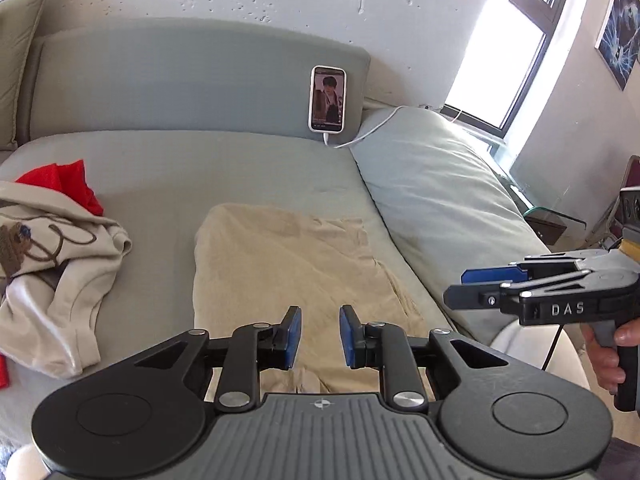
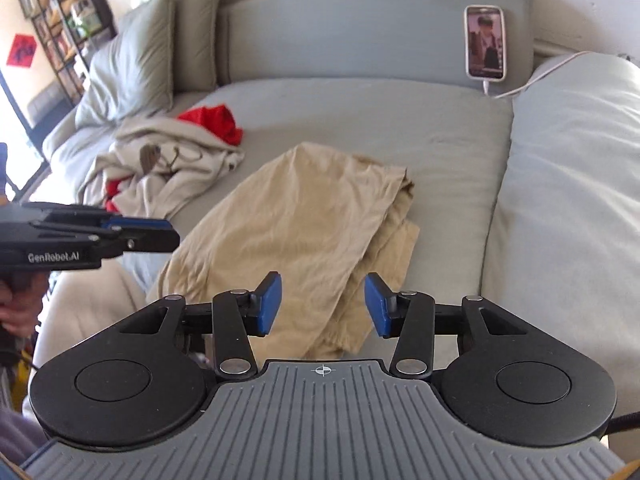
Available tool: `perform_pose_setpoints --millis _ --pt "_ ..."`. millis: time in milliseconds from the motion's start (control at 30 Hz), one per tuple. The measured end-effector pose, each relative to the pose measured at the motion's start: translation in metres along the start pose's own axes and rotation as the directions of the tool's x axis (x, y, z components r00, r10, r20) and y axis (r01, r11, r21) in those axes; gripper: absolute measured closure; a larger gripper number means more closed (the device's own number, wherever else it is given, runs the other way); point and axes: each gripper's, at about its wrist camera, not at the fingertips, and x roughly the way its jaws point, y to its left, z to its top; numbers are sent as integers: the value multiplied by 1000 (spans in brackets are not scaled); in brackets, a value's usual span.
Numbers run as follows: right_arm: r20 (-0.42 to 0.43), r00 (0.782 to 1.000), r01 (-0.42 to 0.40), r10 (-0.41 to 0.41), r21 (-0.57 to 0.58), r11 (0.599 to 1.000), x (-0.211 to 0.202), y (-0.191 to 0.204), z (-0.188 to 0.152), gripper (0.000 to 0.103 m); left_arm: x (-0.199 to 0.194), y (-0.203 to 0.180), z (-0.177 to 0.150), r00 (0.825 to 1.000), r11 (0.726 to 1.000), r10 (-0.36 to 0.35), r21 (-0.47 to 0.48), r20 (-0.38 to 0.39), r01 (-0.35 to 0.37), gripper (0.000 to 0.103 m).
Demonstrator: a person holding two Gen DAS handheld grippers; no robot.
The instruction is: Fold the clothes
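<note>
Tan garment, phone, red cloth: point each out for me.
tan garment [image 2: 304,216], right wrist view, middle of its top layer
phone [image 1: 327,99], left wrist view, centre of its screen
red cloth [image 2: 218,120], right wrist view, exposed bunched part

grey sofa [image 1: 168,168] bearing clothes, phone [image 1: 327,99]

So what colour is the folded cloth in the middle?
Tan folded cloth, clearest in the right wrist view.

Daylight pours from the window [image 1: 516,52], blown out to white glare; the sofa [image 1: 200,168] beside it is evenly, softly lit. Fisheye bending curves the edges; shelves [image 2: 60,20] far from the window look blurred
</note>
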Motion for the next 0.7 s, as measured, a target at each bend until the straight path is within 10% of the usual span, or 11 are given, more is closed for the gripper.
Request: perform_pose_setpoints --millis 167,467,567,600,700 --pt "44 996 74 -79 113 991 51 -16 33 69 59 -9 -28 988 996 -18 88 -151 32 97" --pt "-15 1000 19 -18 35 999 149 -6 50 77 64 -12 -39 991 998 -8 58 -132 16 97" --pt "-68 985 154 -161 -97 983 177 -3 39 81 66 -12 -37 990 998 -11 52 -140 18 96" --pt "-58 979 186 -193 -107 977 179 -9 34 101 66 -12 -36 990 998 -9 56 -141 17 96" --pt "-45 955 295 -294 4 956 172 -36 27 103 67 -12 -37 990 998 -5 61 -140 13 96"
